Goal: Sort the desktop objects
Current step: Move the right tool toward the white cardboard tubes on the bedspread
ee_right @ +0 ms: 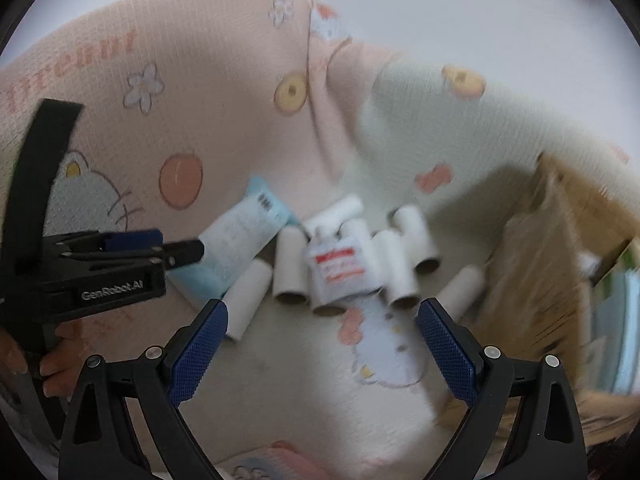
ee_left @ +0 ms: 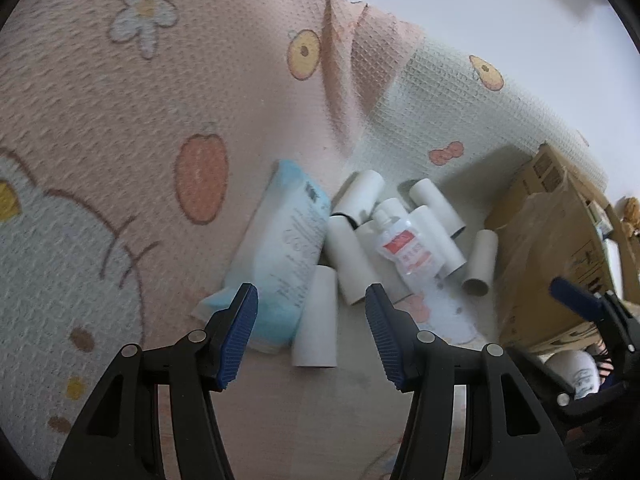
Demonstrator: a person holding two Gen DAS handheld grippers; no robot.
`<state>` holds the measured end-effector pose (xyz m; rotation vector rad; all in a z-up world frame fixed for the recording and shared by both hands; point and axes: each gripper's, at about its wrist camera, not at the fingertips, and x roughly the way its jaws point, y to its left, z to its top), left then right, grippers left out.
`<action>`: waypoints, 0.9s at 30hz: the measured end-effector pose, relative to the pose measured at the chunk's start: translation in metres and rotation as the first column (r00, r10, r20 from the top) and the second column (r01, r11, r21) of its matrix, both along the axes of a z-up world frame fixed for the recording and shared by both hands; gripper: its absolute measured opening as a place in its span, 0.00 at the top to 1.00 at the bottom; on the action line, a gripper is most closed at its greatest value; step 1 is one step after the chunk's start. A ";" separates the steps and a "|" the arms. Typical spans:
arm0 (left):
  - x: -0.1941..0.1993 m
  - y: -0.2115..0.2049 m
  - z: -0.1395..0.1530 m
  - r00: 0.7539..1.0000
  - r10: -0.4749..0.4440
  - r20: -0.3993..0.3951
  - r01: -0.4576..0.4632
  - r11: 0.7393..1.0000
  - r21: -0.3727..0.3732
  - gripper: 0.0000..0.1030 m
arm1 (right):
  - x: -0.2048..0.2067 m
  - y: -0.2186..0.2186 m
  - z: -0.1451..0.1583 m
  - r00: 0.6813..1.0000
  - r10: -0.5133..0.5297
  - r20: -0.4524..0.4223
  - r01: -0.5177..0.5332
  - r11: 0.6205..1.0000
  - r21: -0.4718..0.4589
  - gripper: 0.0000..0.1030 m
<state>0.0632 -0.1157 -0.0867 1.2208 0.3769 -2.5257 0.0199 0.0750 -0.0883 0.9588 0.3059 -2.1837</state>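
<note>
Several white cardboard tubes lie in a heap on a patterned blanket. A light blue tissue pack lies at the heap's left. A clear pouch with a red label rests on top of the tubes. My left gripper hovers open just short of the nearest tube and the pack's corner, holding nothing. My right gripper is open too, above the front of the heap, empty. The left gripper's body shows at the left of the right wrist view.
A brown cardboard box stands open at the right of the heap, with items inside. The pink and white cartoon blanket rises in folds behind. A hand grips the left tool. The other gripper's blue finger pokes in at right.
</note>
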 end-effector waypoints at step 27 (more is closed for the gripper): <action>-0.023 -0.025 -0.075 0.994 -0.002 0.112 -0.031 0.955 0.296 0.62 | 0.007 -0.064 -0.082 0.995 0.092 0.042 -0.094 0.994 0.053 0.07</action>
